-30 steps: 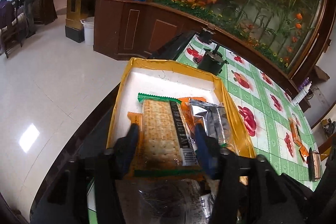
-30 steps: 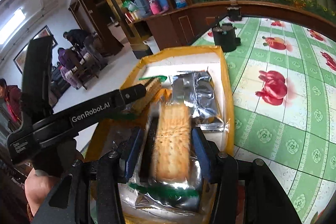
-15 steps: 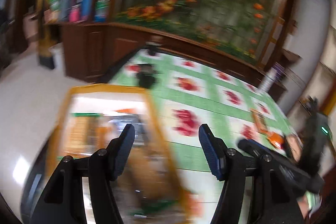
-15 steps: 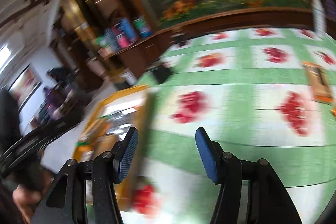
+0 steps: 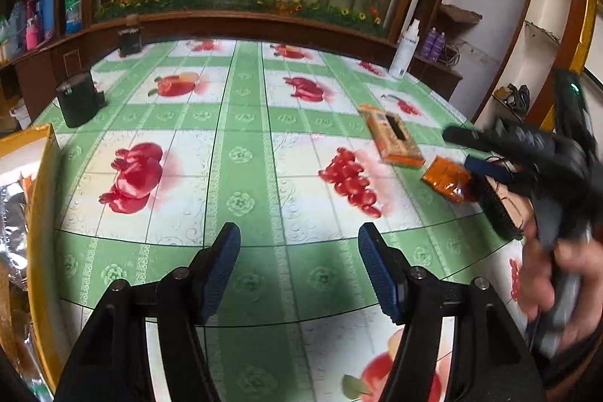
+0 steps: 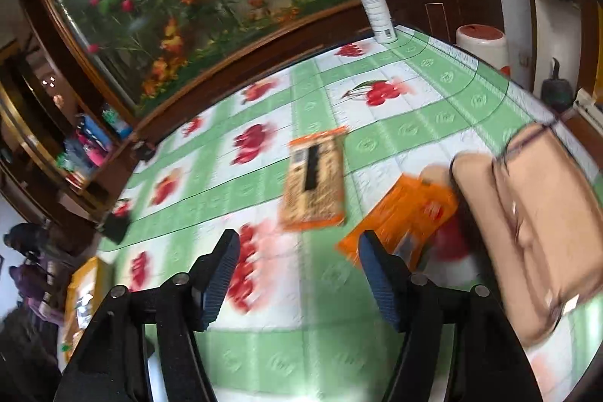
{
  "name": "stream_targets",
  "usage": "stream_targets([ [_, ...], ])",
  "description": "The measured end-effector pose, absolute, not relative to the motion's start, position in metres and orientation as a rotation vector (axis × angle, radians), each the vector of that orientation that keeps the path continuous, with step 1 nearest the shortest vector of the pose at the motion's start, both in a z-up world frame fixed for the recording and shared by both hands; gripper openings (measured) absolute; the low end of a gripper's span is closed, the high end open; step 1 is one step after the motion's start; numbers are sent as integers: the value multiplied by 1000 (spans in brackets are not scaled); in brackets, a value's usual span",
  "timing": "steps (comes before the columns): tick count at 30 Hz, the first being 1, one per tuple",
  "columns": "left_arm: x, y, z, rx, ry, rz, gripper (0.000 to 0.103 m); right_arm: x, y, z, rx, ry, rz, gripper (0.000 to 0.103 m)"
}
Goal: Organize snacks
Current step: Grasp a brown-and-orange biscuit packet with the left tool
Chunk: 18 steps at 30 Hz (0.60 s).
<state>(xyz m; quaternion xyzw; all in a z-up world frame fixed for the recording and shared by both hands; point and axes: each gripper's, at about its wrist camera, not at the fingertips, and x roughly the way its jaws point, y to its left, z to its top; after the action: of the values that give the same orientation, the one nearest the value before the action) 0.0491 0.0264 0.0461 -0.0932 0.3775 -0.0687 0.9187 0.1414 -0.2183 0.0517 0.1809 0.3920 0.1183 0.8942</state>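
Note:
A cracker pack with orange ends [image 5: 394, 135] [image 6: 314, 181] lies on the green fruit-print tablecloth [image 5: 241, 153]. An orange snack packet [image 5: 446, 178] [image 6: 401, 219] lies just right of it. My left gripper [image 5: 299, 264] is open and empty over the cloth, well short of both. My right gripper [image 6: 299, 268] is open and empty, its right finger close to the orange packet; it also shows in the left wrist view [image 5: 490, 168]. The yellow snack box [image 5: 35, 213] [image 6: 84, 292] with packets inside sits at the table's left end.
A tan bag [image 6: 542, 213] lies right of the orange packet. A white spray bottle [image 5: 405, 51] [image 6: 373, 6] stands at the far edge. A black pot [image 5: 79, 100] stands at far left. A wooden planter wall borders the table's back.
Both grippers let go of their cracker packs into the yellow box and swung right across the table. They now face the loose snacks on the right side.

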Motion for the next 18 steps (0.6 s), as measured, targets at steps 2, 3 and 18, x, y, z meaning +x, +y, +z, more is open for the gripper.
stream_targets([
  [2,46,32,44,-184,767,-121,64,161,-216,49,358,836,235,70],
  [3,45,36,44,-181,765,-112,64,174,-211,46,342,849,232,70],
  [18,41,64,46,-248,740,-25,64,202,-128,17,57,967,273,58],
])
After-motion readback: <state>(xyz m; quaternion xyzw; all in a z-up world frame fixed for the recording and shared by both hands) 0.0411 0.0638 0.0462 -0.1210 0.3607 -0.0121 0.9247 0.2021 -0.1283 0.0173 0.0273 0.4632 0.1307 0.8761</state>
